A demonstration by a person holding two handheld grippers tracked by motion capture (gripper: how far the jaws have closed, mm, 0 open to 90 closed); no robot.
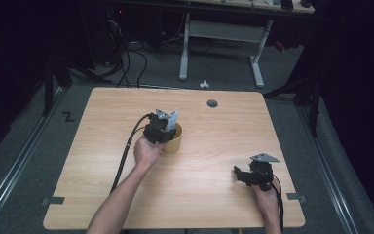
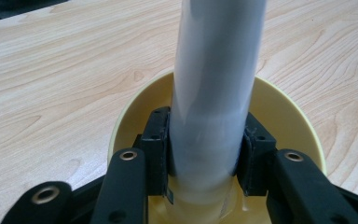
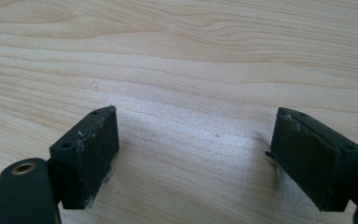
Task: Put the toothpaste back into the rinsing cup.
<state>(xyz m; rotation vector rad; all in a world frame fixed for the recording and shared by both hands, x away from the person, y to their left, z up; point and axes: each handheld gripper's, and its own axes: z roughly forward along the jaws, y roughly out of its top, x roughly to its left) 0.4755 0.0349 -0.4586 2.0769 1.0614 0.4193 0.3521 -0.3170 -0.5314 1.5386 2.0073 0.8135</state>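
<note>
From above, the left claw (image 1: 168,127) covers most of the yellow cup (image 1: 174,140); just a slice of the cup's wall and rim peeks out to the right of the black body, and the pale thing standing in it is hard to tell from the claw's own grey plate. The left gripper view is clearer: the two black jaws are clamped on a white tube (image 2: 214,93), one pad pressed to each side, with the tube rising out of the yellow cup (image 2: 279,112) and running off the top edge, so its upper end is cut off. Its foot, down inside the cup, is blurred and half hidden by the jaws. I cannot make out what the tube is made of or whether it rests on the cup's floor.

The cup sits a little left of the middle of the worktop (image 1: 209,185), well apart from the right claw (image 1: 243,176), which the person's right hand (image 1: 265,197) holds low near the front right corner. In the right gripper view its jaws stand wide apart, nothing between them but bare wood; whether the pads touch the wood I cannot say.

The worktop is pale wood grain with rounded corners and a round grey cable port (image 1: 212,103) near the far edge. Around it the room is dark: grey carpet, black cables on the floor at the far left, and the white legs of another desk (image 1: 221,34) beyond. A small white object (image 1: 204,84) lies on the floor behind the worktop, too small to identify.
</note>
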